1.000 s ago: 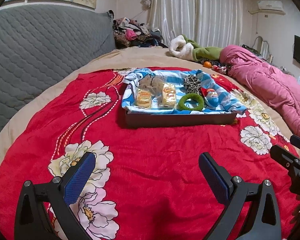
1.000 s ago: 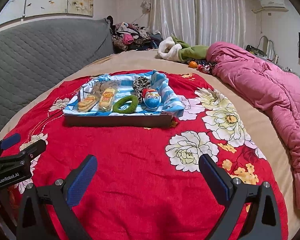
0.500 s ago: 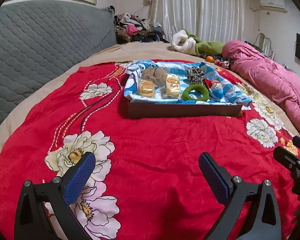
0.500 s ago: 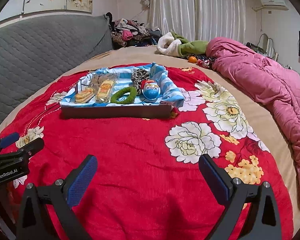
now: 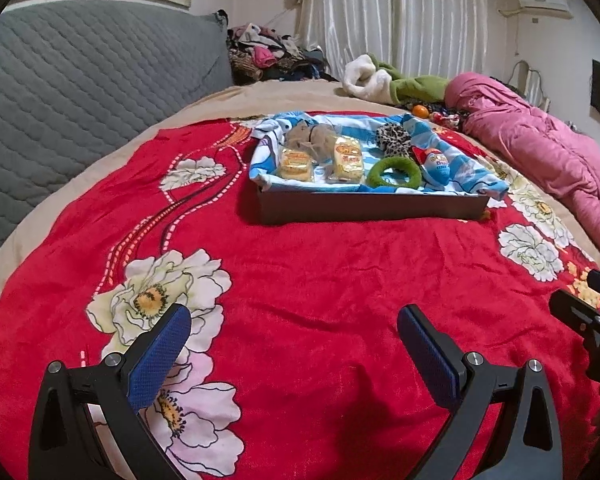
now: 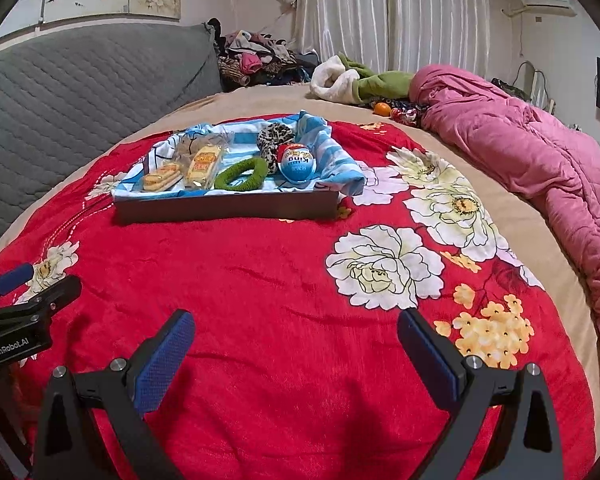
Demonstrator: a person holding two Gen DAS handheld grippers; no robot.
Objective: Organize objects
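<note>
A dark brown tray (image 5: 372,208) (image 6: 228,210) lined with a blue-and-white striped cloth (image 5: 464,172) sits on the red floral blanket (image 5: 320,280). It holds two wrapped snack cakes (image 5: 296,164) (image 5: 347,159), a green hair ring (image 5: 394,171) (image 6: 242,174), a leopard scrunchie (image 5: 394,138) (image 6: 274,138), a blue toy egg (image 5: 436,164) (image 6: 298,162) and a grey pouch (image 5: 312,136). My left gripper (image 5: 294,338) and right gripper (image 6: 296,340) both hang open and empty over the blanket, well short of the tray.
A grey quilted headboard (image 5: 80,92) runs along the left. A pink quilt (image 6: 540,152) lies on the right side of the bed. Beyond the tray are a white-and-green garment (image 6: 356,80), an orange (image 6: 382,109) and a pile of clothes (image 6: 252,60).
Both views have crept closer and tilted, so the tray sits slightly higher in frame. Both grippers stay open and nothing in the tray has moved.
</note>
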